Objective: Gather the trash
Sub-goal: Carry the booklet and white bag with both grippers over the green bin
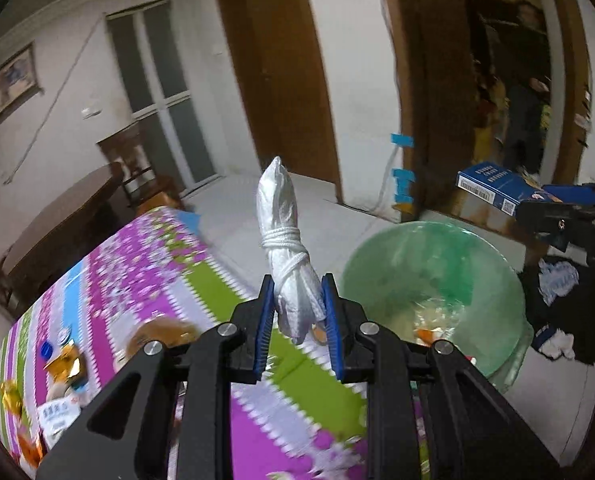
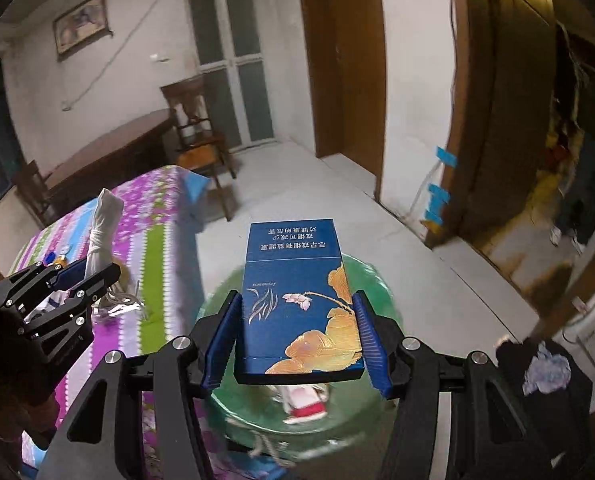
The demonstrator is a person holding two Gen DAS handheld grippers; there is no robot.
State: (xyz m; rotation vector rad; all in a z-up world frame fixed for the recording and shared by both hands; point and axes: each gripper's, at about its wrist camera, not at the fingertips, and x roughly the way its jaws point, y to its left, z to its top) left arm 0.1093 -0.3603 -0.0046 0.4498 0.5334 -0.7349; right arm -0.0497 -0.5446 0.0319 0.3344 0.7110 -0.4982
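Dim indoor light, motion blur, fisheye-warped edges

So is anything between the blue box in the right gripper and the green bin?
Nothing visible. The right gripper holds the blue box directly over the open green bin.

White walls (image 2: pixel 409 80); wooden doors (image 1: pixel 281 60); tiled floor (image 2: pixel 337 200)

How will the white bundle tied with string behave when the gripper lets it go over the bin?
The white bundle looks like crumpled plastic, so probably light and soft. The left gripper dents it little. Its string should keep it together.
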